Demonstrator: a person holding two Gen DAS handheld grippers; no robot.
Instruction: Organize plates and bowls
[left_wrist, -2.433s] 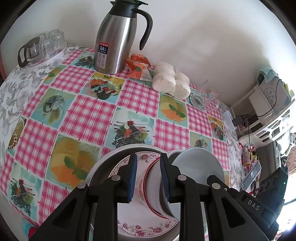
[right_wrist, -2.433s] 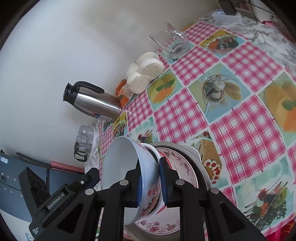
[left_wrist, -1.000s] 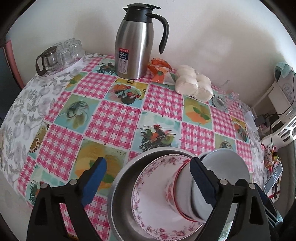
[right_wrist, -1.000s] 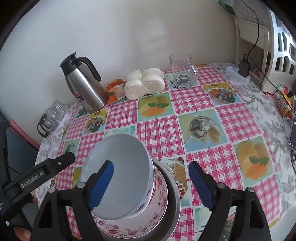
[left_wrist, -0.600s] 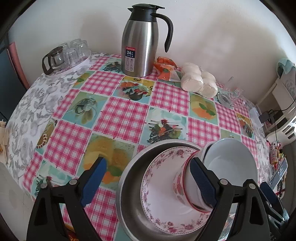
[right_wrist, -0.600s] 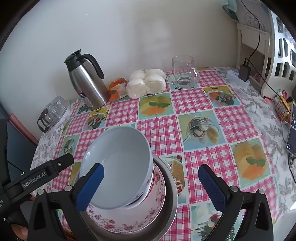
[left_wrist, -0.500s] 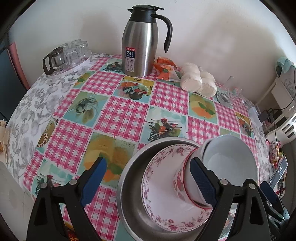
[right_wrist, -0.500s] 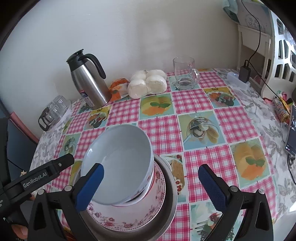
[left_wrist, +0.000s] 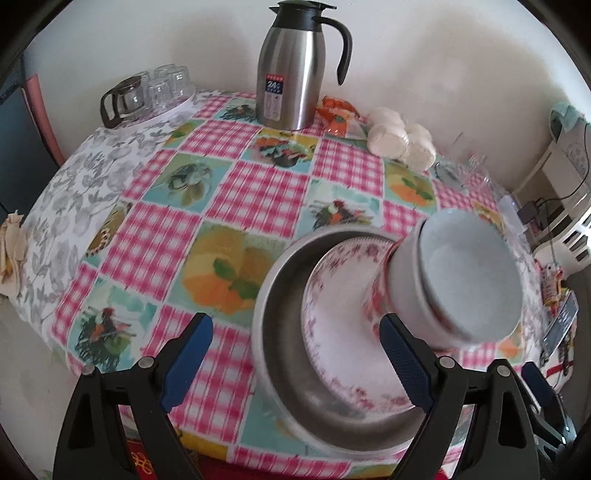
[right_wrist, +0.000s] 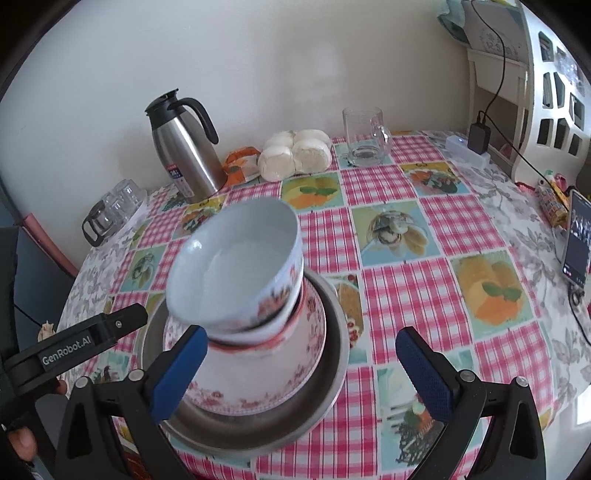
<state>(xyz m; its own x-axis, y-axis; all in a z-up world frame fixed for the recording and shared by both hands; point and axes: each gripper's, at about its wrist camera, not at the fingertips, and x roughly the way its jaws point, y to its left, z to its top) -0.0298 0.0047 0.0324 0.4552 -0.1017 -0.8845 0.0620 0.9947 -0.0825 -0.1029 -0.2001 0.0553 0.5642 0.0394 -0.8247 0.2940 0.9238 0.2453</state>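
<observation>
Left wrist view: left gripper (left_wrist: 295, 363) gapes wide, empty, near the basin (left_wrist: 273, 325) holding plate (left_wrist: 343, 332) and stacked bowls (left_wrist: 461, 280).

Right wrist view: right gripper (right_wrist: 299, 373) wide, holding nothing; bowls (right_wrist: 236, 262) lean inside the basin (right_wrist: 336, 354). Stacking looks done.

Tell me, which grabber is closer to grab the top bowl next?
Probably the right gripper: its left finger sits beside the stacked bowls. The left gripper faces mostly the metal basin.
</observation>
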